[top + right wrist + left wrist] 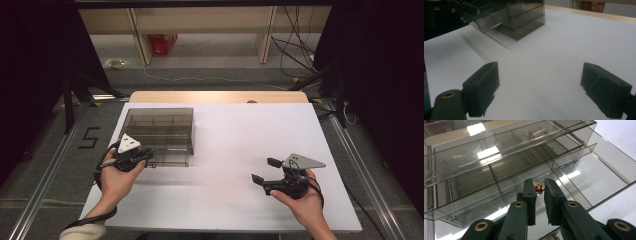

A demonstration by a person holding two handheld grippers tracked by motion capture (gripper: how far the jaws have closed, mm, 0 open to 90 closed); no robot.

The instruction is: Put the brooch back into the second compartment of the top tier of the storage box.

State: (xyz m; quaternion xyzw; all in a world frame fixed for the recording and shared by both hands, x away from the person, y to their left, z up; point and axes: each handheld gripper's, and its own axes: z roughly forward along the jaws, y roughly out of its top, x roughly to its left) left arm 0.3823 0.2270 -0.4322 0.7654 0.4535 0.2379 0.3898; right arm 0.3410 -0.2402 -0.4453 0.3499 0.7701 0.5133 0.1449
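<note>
A smoky see-through organiser box (159,129) with several compartments stands at the back left of the white tabletop (240,135); its low drawer (584,175) is pulled out toward me. My left gripper (134,153) hovers at the drawer's front edge. In the left gripper view its jaws (539,184) are nearly together, pinching a small round brass piece (539,189) above a drawer compartment. My right gripper (265,170) rests low over bare table at the front right, its jaws (541,87) wide apart with nothing between them. The box (524,17) lies far ahead in that view.
Bare white surface spans the middle and right of the table. Beyond the far edge are wooden shelf legs (141,42), a red item (163,42) on the floor and loose cables (295,45). Metal rails (47,170) run along both sides.
</note>
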